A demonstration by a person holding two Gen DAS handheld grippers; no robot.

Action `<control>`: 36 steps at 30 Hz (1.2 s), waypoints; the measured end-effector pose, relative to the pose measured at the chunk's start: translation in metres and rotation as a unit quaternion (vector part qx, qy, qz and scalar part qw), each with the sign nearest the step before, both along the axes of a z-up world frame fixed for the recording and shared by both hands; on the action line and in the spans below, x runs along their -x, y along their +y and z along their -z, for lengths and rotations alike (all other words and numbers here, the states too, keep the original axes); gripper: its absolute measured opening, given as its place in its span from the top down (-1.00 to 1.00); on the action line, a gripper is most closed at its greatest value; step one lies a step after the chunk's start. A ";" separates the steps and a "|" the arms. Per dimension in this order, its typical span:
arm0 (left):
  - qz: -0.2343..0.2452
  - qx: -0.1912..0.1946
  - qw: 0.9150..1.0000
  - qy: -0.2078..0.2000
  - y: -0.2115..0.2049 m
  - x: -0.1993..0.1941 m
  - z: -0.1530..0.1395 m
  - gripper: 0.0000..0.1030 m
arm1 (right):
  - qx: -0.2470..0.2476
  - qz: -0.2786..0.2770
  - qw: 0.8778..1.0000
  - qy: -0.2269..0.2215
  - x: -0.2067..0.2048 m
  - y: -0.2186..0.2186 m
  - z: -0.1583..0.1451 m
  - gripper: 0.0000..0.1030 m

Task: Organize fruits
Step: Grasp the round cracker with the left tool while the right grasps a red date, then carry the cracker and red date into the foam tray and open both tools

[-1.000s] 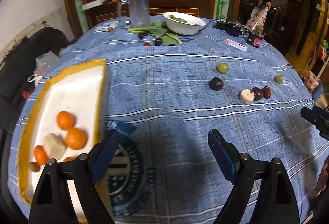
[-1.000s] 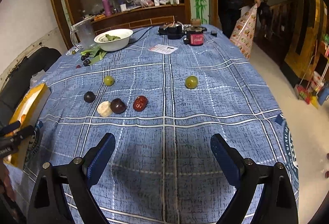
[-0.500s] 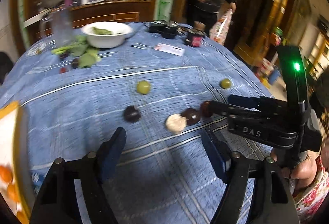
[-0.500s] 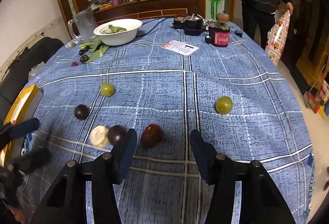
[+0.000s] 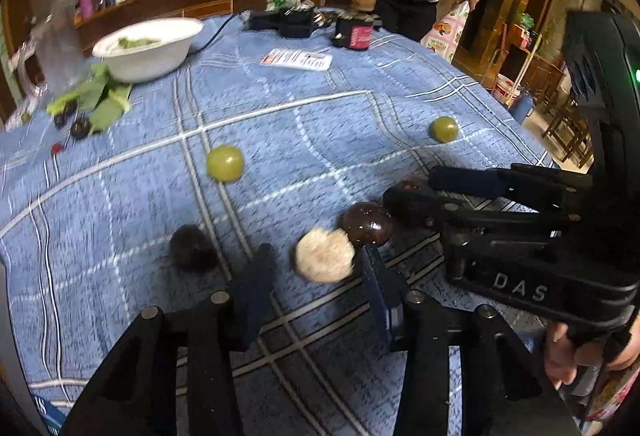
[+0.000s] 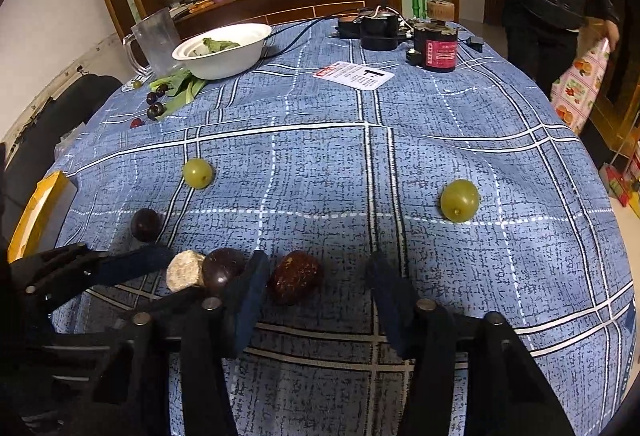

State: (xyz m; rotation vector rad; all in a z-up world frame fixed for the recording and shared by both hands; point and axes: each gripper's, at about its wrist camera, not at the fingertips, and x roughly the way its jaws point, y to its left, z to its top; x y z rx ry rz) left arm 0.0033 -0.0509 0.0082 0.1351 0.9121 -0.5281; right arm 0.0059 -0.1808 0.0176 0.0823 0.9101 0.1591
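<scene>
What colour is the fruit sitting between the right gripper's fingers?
Dark reddish-brown, speckled: the date-like fruit. Clearest in the right wrist view.

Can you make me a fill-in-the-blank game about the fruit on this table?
1. The left gripper has its open jaws around the pale, ____-colored fruit.
2. The right gripper has its open jaws around the reddish-brown ____.
3. There are ____ green grapes on the blue tablecloth: one on the left, one on the right.
4. The white bowl holds green ____.

Missing words: white; date; two; leaves
</scene>
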 end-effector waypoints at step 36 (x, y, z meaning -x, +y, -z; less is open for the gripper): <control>-0.347 0.028 0.935 -0.065 0.295 0.139 -0.077 0.45 | -0.083 -0.188 0.978 -0.043 0.076 0.201 -0.098 0.50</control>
